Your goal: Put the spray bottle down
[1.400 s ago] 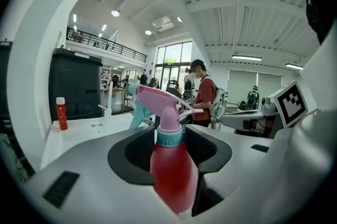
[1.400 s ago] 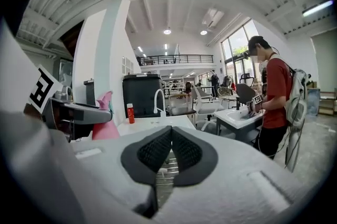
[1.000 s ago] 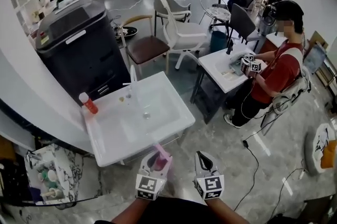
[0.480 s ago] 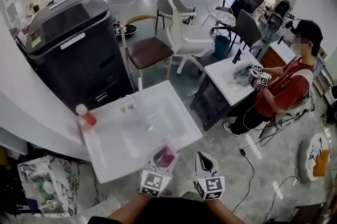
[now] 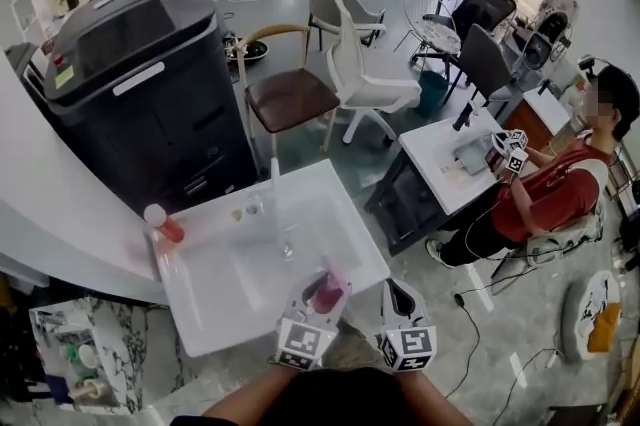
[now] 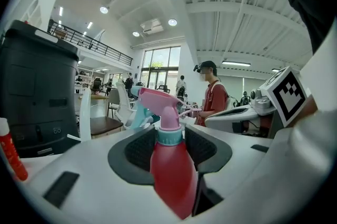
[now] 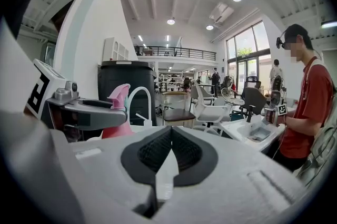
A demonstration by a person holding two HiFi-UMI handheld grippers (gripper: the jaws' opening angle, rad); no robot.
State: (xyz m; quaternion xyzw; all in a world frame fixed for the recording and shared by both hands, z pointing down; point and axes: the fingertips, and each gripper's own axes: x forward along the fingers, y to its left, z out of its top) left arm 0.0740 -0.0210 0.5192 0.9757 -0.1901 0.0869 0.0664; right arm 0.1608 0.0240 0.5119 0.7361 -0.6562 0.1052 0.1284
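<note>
White sink (image 5: 200,304), red bottle (image 5: 168,228) at its corner, black cabinet (image 5: 140,84), brown chair (image 5: 290,99)

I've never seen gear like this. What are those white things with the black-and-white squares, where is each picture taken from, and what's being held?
There is no robot here. A person holds a two-jaw gripper in each hand, and the cubes with squares are part of the grippers. The wide picture comes from a camera on the person's head, looking down. The other two come from a camera riding on each gripper. The left gripper is closed on a red plastic spray bottle with a pink trigger head, at the near edge of a white sink unit. The right gripper is shut and empty. On the sink's left rim stands a small red bottle with a white cap.
</note>
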